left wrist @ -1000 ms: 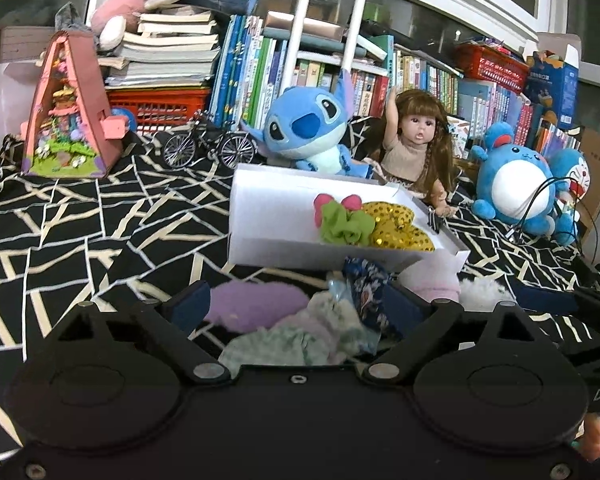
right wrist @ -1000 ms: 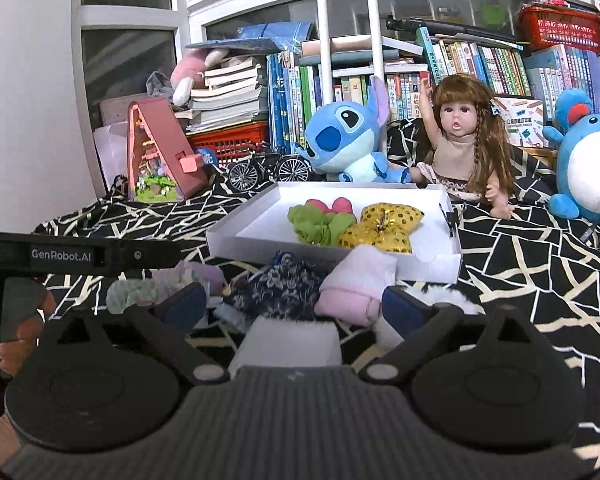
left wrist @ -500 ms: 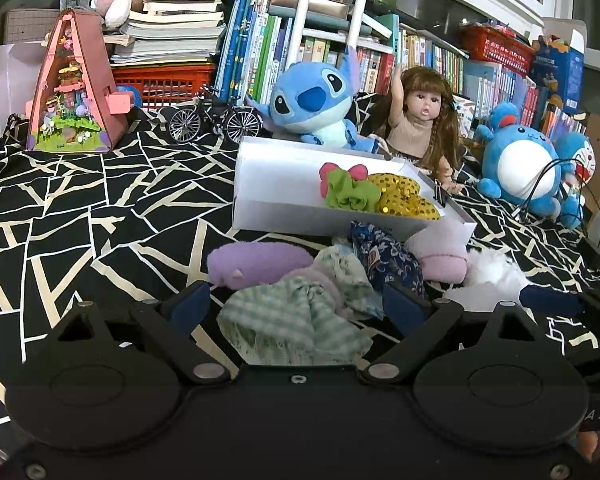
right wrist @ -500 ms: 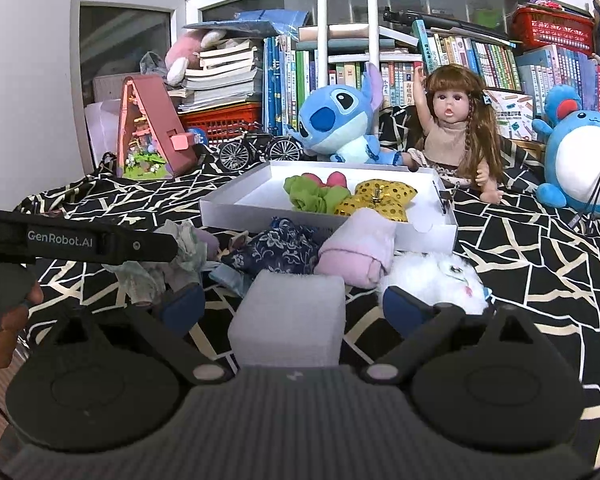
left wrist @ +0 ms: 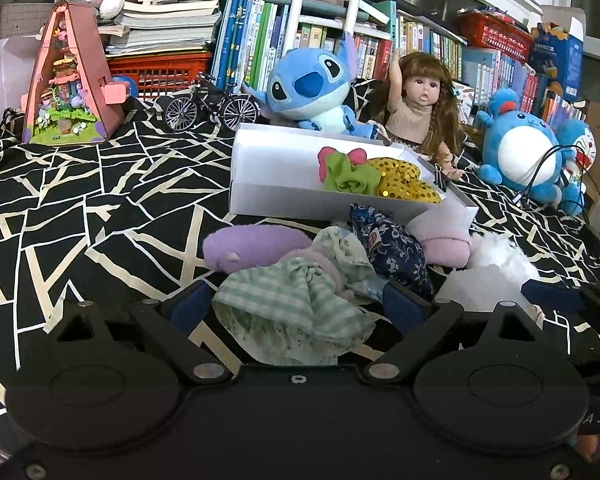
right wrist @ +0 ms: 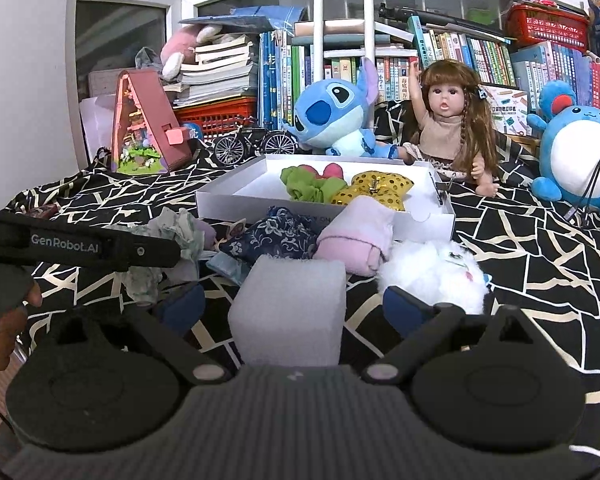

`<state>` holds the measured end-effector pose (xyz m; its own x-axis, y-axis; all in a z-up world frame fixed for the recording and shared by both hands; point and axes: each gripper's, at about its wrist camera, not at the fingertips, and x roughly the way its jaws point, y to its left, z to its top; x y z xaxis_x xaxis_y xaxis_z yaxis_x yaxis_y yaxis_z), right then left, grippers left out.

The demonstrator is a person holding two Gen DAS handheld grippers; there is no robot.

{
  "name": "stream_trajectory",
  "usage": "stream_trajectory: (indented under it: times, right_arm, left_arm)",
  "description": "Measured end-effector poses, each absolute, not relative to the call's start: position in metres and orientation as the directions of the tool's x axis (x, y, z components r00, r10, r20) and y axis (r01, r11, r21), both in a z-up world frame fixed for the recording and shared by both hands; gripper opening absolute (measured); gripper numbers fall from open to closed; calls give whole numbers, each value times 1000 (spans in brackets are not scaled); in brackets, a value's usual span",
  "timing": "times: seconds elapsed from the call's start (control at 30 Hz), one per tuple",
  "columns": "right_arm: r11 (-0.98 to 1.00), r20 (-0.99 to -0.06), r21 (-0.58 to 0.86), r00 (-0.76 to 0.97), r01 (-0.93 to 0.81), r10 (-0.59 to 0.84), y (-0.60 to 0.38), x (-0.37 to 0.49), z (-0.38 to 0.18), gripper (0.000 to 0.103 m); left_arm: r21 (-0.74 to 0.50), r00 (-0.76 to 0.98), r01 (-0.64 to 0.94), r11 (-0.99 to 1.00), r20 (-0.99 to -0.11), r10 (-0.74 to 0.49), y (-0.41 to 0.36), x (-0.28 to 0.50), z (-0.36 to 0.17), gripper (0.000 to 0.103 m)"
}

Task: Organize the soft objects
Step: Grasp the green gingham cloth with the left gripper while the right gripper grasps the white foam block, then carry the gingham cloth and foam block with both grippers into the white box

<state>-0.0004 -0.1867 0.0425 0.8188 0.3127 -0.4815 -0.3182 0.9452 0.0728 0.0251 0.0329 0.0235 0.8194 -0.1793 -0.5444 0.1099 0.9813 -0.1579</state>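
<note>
A white box [left wrist: 260,196] on the black patterned cloth holds a green scrunchie [left wrist: 350,174] and a gold sequin bow [left wrist: 408,184]. In front of it lie a purple plush [left wrist: 248,246], a dark floral cloth [left wrist: 392,240], a pink roll [left wrist: 446,242] and a white fluffy toy [right wrist: 436,266]. My left gripper [left wrist: 296,304] is open around a green checked cloth [left wrist: 292,312]. My right gripper [right wrist: 292,306] is open around a grey foam block [right wrist: 290,312]. The box [right wrist: 236,200] also shows in the right wrist view.
Behind the box sit a blue Stitch plush [left wrist: 312,88], a doll [left wrist: 418,104], a round blue plush [left wrist: 524,152], a toy bicycle [left wrist: 212,102] and a pink triangular house [left wrist: 70,80]. Books fill the back. The left gripper's arm [right wrist: 76,244] crosses the right view's left side.
Both grippers have pulled back and risen, so the pile and the box sit farther off. The green cloth and the grey block show more fully between the fingers.
</note>
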Motion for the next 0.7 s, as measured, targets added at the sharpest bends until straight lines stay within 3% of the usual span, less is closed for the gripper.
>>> stream_trajectory:
  times: [0.13,0.4,0.7]
  right_arm:
    - [945,-484,67,817,-321,312,-184,-1,41,99]
    - [945,-481,66,820,-320,312,-182,-2,40,89]
    - [947,-494,66,814,-315,305,-182,-2,39,60]
  left_arm:
    - [-159,816,103,982,-551,-175,33,27,21,91]
    - [-178,807,105,978,-560,-189,36,28,18,75]
    - [-151,809,113,982,-559,-179,33,25,22,37]
